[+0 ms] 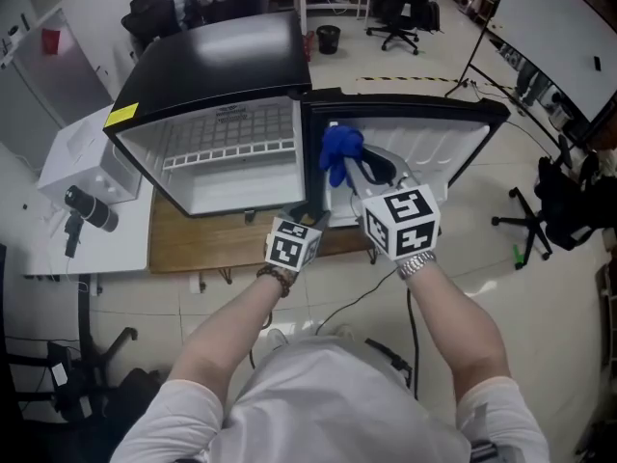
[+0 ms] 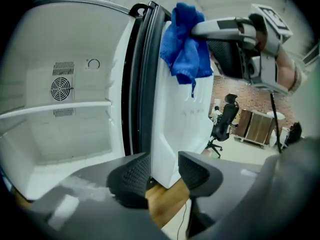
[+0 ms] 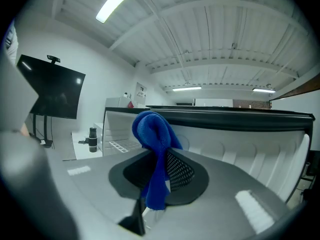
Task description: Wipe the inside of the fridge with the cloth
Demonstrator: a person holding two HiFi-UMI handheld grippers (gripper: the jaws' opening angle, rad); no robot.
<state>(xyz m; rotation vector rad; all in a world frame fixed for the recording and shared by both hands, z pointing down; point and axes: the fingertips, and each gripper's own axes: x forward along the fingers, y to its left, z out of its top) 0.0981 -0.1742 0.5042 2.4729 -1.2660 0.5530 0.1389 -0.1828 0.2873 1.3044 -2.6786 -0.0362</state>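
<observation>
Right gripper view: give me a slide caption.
Right gripper shut on the blue cloth, facing the open fridge door.

In the left gripper view the body of the left gripper [image 2: 164, 173] covers the fridge [image 2: 65, 134] floor at 7 o'clock; the right gripper [image 2: 200, 31] runs off at 2 o'clock. In the right gripper view the cloth [image 3: 155, 154] hides the jaw gap. In the head view, people [image 1: 154, 13] at 11 o'clock are too small to tell.

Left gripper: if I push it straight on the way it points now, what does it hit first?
Most likely the open fridge door: its white lower edge stands just ahead, between the open jaws of the left gripper. Depth is unclear, but nothing shows in front of it.
</observation>
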